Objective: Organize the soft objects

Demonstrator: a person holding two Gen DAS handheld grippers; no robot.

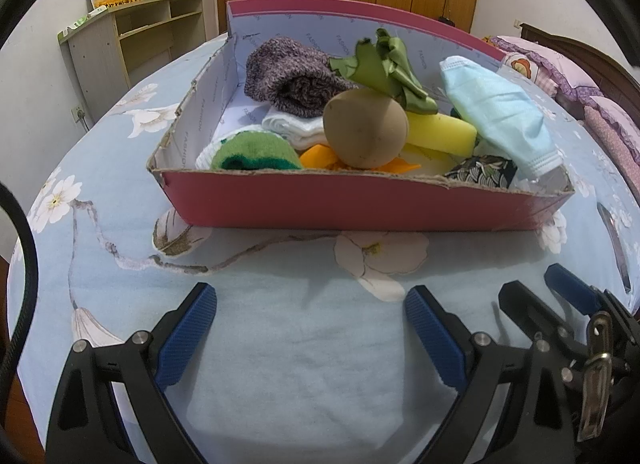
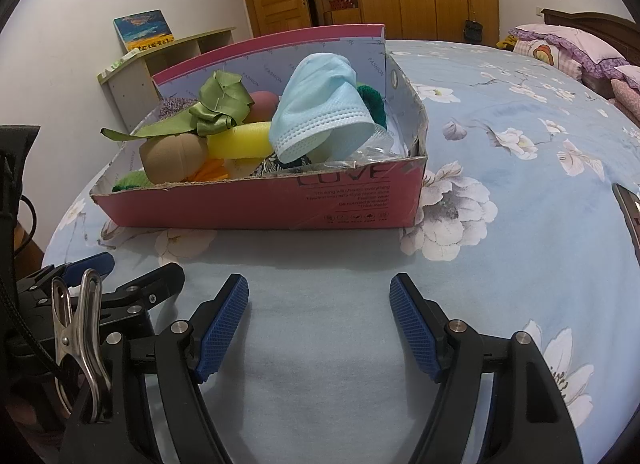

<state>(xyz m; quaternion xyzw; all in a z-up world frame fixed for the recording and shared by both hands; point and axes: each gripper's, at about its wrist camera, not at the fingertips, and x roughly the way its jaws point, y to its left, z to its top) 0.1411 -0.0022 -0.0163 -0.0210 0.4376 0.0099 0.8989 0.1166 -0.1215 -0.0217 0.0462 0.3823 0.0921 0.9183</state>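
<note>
Bedroom setting: a bed with a pale blue floral sheet (image 1: 280, 364) fills the foreground, with wooden wardrobes and a door behind it, a low shelf unit (image 1: 132, 36) at the left wall, and pillows (image 2: 568, 48) at the far right.

One pink cardboard box (image 1: 360, 208) sits on the sheet, directly ahead of both grippers and a little beyond their fingertips. Its long axis runs left to right across both views, with the long near wall facing the grippers. It is heaped with soft items: one light blue face mask (image 1: 496, 112) on top at the right end, one green ribbon (image 1: 384, 68), one tan rounded pad (image 1: 366, 132) at the front middle, one yellow sponge (image 1: 444, 132), one purple knit item (image 1: 288, 72) at the back left, one folded white cloth (image 1: 296, 126), one green fuzzy item (image 1: 252, 152) at the front left, one orange piece (image 1: 320, 156) and one dark patterned cloth (image 1: 480, 174). A dark green item shows behind the mask in the right wrist view only.

Two grippers are present. The left gripper (image 1: 310, 316) has its blue pads spread wide over bare sheet, grasping nothing. The right gripper (image 2: 318, 304) is likewise spread and empty. They rest side by side, almost touching.

Judging by position, the mask lies nearer the right gripper, while the knit and fuzzy items lie nearer the left.
</note>
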